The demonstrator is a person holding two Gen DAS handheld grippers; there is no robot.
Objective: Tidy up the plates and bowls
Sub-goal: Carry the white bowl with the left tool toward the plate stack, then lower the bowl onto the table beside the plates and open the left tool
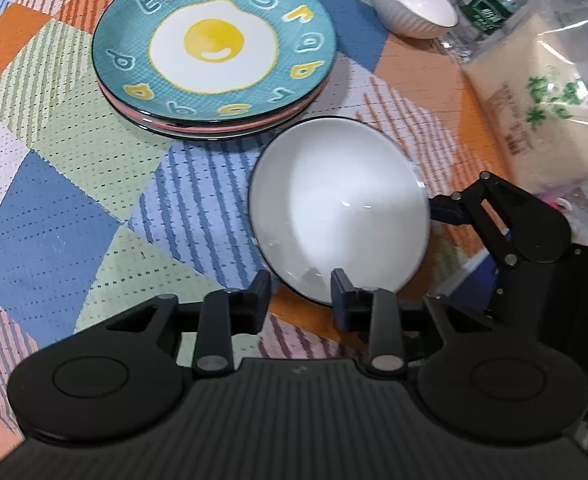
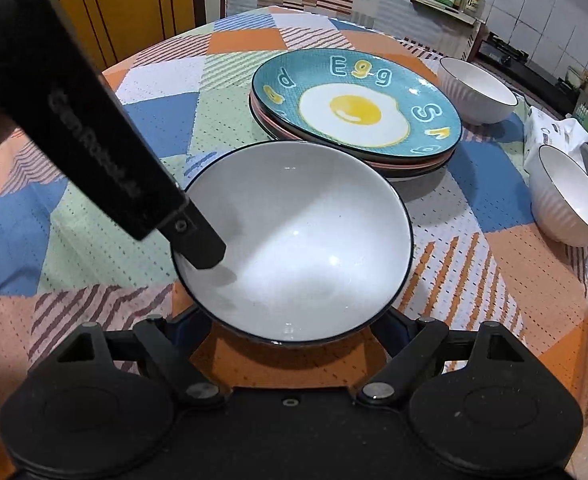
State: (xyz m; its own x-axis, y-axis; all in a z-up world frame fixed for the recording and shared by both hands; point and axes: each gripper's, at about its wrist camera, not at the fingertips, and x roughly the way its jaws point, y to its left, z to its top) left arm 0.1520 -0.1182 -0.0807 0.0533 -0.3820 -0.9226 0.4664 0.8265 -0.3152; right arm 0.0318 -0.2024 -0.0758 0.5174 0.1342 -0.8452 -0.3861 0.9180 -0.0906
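A white bowl with a dark rim is tilted just above the patchwork tablecloth. My left gripper straddles its near rim, one finger inside the bowl and one outside; that finger shows inside the bowl in the right wrist view. My right gripper sits spread wide under the bowl's near edge, and its fingers reach the bowl's right rim. A teal egg plate tops a stack of plates behind the bowl.
Two more white ribbed bowls stand at the right of the table; one shows at the top in the left wrist view. A plastic bag of goods and bottles lie at the far right.
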